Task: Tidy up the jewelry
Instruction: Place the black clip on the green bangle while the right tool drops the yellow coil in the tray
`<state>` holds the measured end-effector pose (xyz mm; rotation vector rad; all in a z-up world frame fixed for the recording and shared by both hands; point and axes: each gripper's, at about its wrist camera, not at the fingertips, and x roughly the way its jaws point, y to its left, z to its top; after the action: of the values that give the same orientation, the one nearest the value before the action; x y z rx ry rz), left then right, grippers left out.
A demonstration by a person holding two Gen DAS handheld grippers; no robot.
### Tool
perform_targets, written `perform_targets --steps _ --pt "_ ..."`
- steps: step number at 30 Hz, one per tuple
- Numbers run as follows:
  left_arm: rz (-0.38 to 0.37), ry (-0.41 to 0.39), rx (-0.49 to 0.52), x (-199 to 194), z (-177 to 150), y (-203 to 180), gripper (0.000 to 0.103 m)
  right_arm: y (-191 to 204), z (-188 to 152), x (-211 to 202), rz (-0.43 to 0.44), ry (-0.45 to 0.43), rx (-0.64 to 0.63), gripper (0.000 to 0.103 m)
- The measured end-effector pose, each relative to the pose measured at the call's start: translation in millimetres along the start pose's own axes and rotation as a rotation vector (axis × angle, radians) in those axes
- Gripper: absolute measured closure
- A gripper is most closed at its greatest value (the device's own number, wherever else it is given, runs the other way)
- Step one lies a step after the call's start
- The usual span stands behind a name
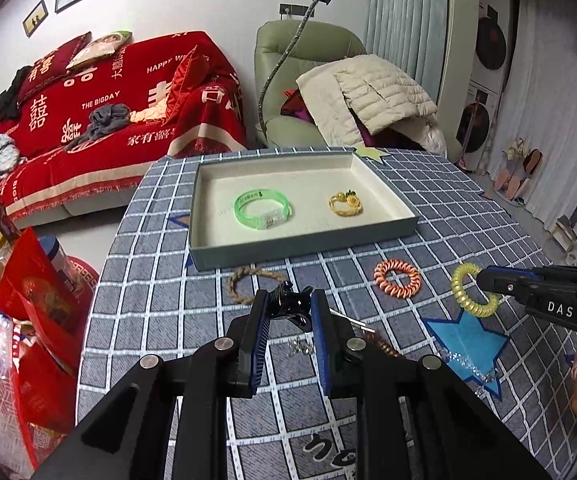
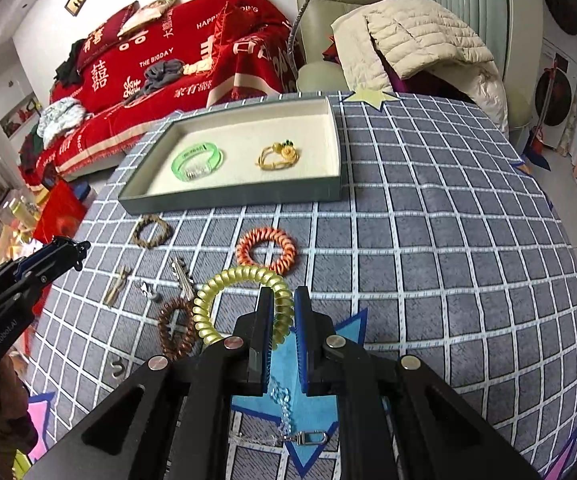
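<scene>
A shallow grey tray [image 1: 248,254] [image 2: 224,200] with a cream lining holds a green bangle [image 1: 262,209] [image 2: 197,165] and a gold bracelet [image 1: 345,203] [image 2: 278,155]. My left gripper [image 1: 290,306] is shut on a black hair clip [image 1: 290,300], held above the table just in front of the tray. My right gripper [image 2: 284,308] is shut on a yellow spiral hair tie [image 2: 240,304] [image 1: 468,296] that hangs from its tips. An orange spiral tie [image 1: 396,279] [image 2: 266,249] and a brown braided ring [image 1: 248,282] [image 2: 152,230] lie loose on the checked cloth.
A copper coil tie [image 2: 176,332], a metal clip [image 2: 182,276], a small pin [image 2: 116,285] and a crystal chain [image 2: 284,408] lie on the cloth near blue star patches [image 1: 468,344]. Red bags [image 1: 36,300] stand off the table's left edge. A sofa and armchair are behind.
</scene>
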<state>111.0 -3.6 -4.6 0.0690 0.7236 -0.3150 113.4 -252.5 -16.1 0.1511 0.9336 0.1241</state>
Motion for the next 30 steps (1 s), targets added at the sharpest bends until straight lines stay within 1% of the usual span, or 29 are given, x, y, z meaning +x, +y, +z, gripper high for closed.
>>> perform_targets --steps 4,9,14,20,25,30 --pt "-0.006 -0.007 -0.006 3.5 10.8 3.2 0.061 -0.3 14.0 -2.7 0.013 -0.021 -0.002 0.092" --pt "-0.017 -0.017 -0.016 9.5 28.9 9.9 0.061 -0.1 40.1 -3.3 0.039 -0.051 -0.003 0.092" --pt "-0.023 -0.009 -0.042 25.1 52.9 23.5 0.061 4.2 68.2 3.6 0.062 -0.067 -0.009 0.092" --pt "-0.002 0.010 -0.043 52.8 84.0 32.9 0.061 8.0 103.2 27.6 0.058 -0.063 -0.016 0.092" --pt "0.042 0.005 -0.023 85.4 116.2 37.9 0.061 8.5 127.9 51.9 0.038 -0.061 -0.021 0.092" --pt "0.049 0.040 -0.043 124.0 131.9 44.2 0.061 1.8 148.4 86.3 0.029 -0.048 0.004 0.092"
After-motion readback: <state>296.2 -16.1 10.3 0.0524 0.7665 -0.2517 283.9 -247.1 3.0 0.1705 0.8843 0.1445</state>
